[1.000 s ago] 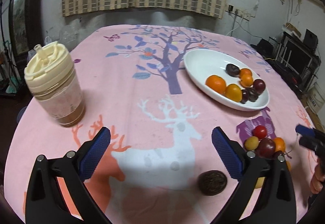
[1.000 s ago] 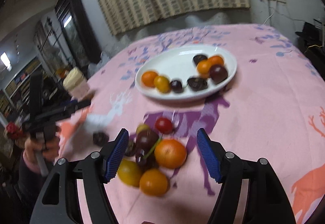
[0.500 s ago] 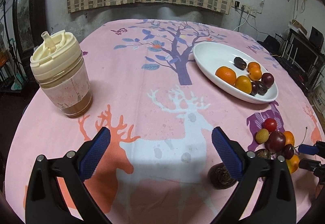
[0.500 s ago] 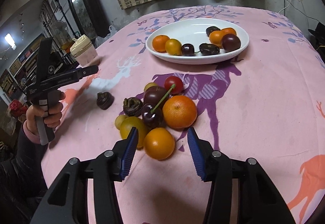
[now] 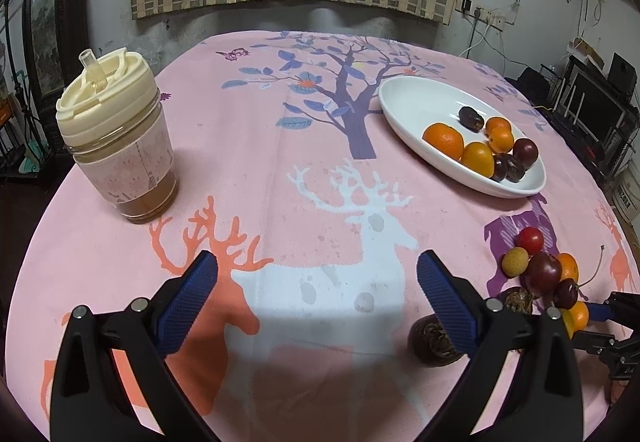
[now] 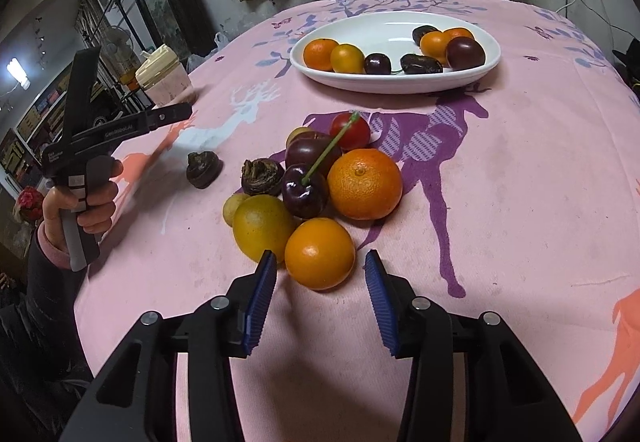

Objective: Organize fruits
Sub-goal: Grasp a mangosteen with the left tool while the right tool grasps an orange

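A loose pile of fruit lies on the pink tablecloth: a small orange (image 6: 320, 254), a bigger orange (image 6: 364, 183), a yellow fruit (image 6: 262, 226), a dark cherry (image 6: 304, 195), a plum (image 6: 310, 151) and a red tomato (image 6: 350, 129). My right gripper (image 6: 320, 262) is closing, its blue pads either side of the small orange without touching it. The white oval plate (image 6: 396, 85) behind holds several oranges and dark fruits. My left gripper (image 5: 316, 258) stands wide open over the cloth, empty, with a dark wrinkled fruit (image 5: 430, 340) by its right finger.
A cream-lidded cup (image 5: 120, 145) stands at the table's left. A second dark wrinkled fruit (image 6: 261, 176) sits at the pile's left edge. A hand (image 6: 86, 201) holds the left gripper at the table's left edge. Dark furniture and cables surround the round table.
My right gripper has sunk closer to the fruit pile and its jaws have narrowed around the small orange. The left gripper has hardly moved and stays wide open.
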Tool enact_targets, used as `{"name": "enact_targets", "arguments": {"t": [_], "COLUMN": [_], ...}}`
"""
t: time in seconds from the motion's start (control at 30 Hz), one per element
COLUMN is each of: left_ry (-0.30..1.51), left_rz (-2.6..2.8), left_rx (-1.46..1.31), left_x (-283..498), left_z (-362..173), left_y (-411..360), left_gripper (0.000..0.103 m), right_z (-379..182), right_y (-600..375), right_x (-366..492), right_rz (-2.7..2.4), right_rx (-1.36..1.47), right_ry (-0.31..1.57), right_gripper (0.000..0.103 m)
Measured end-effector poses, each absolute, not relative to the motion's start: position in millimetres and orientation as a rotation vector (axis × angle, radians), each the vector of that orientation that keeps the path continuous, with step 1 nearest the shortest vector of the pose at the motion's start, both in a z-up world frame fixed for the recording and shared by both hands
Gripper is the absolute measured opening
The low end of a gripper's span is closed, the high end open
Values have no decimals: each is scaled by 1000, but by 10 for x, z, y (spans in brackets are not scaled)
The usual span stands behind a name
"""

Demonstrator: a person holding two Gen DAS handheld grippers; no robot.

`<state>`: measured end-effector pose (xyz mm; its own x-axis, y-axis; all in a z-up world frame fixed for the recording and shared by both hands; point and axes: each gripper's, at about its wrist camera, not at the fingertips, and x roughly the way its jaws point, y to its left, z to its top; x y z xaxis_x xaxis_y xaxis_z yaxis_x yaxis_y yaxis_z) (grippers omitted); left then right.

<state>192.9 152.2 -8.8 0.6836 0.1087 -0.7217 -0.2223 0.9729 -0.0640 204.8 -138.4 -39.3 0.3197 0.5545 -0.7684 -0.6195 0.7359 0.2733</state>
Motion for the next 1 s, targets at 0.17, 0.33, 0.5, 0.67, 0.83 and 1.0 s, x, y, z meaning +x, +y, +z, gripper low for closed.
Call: {"name": "enact_targets", "arguments": {"t": [0.17,0.33,0.5,0.67,0.83,1.0], "left_ry": [793,805,844,909,937,961], "left_rz": [190,160,-96,-212,-231,-229], "left_rx": [-148,-185,-179,-42,35,23], "left_x": [1923,1908,1831,1829,1821,1834], "left_z": [-85,-101,-128,-266,-369,-414], "left_y": [1513,1559,1357,983,805,825], "left_gripper": [98,98,88,61,59,51], "right_z": [-399,-384,-310,-282,-275,-275], "right_y": [-1364,-1375,-1499,-1526,-1538,-1544], "right_x": [2080,2084,2120,2126,2130,2124], "right_rz": [782,789,790,794,792,792], "right_rx": [-64,-50,26,49,56,56], "right_ry": [981,975,946,935,931,931], "right_gripper": [41,35,35,35,35,35]}}
